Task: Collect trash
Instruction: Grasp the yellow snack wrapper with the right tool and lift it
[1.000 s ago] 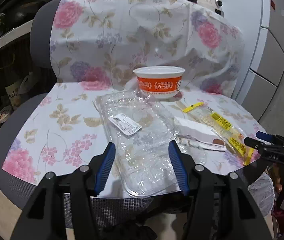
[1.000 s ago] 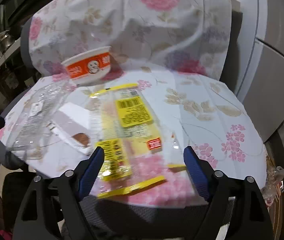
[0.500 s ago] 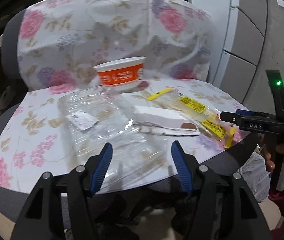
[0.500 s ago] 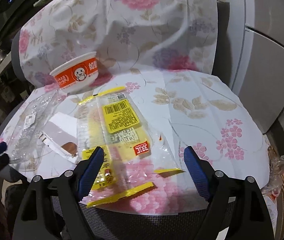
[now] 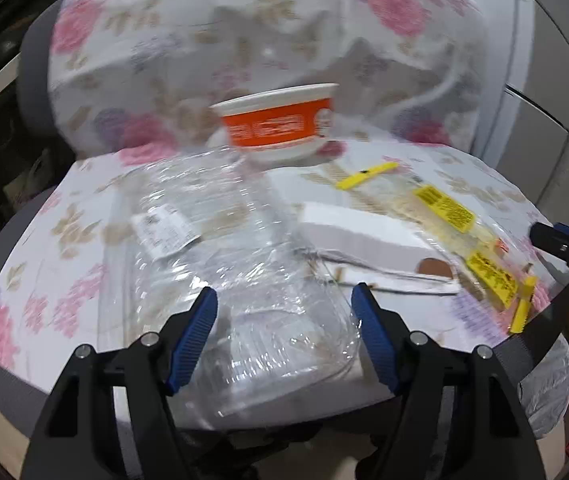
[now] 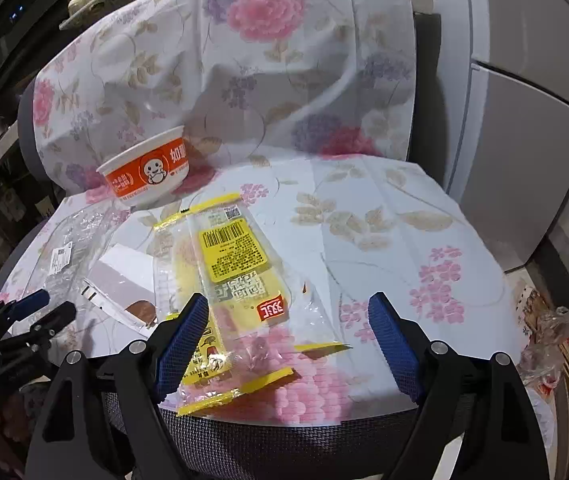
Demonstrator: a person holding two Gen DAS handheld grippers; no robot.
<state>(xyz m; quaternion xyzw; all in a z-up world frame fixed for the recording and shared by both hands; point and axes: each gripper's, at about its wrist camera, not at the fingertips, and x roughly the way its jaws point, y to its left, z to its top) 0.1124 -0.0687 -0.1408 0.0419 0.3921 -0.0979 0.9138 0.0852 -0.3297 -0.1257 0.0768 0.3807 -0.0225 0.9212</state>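
A crumpled clear plastic container (image 5: 236, 280) with a white label lies on the chair's flowered cloth. My left gripper (image 5: 284, 320) is over its near end; the jaws are opening and the pads do not press on it. To its right lie a white paper box (image 5: 360, 236) and a yellow snack wrapper (image 5: 444, 208). An orange paper bowl (image 5: 280, 124) stands at the back. My right gripper (image 6: 288, 328) hangs open above the near end of the yellow wrapper (image 6: 236, 256). In the right wrist view the bowl (image 6: 148, 172) and the left gripper (image 6: 32, 312) show at left.
The flowered cloth (image 6: 384, 240) covers the seat and backrest of a grey office chair. A plastic bag with rubbish (image 6: 544, 332) sits low at the right of the seat. Grey cabinet doors (image 6: 524, 160) stand to the right, cluttered shelves to the left.
My left gripper has spread its jaws wider and come lower and closer to the clear container. The right gripper has stayed over the yellow wrapper, tilting slightly.
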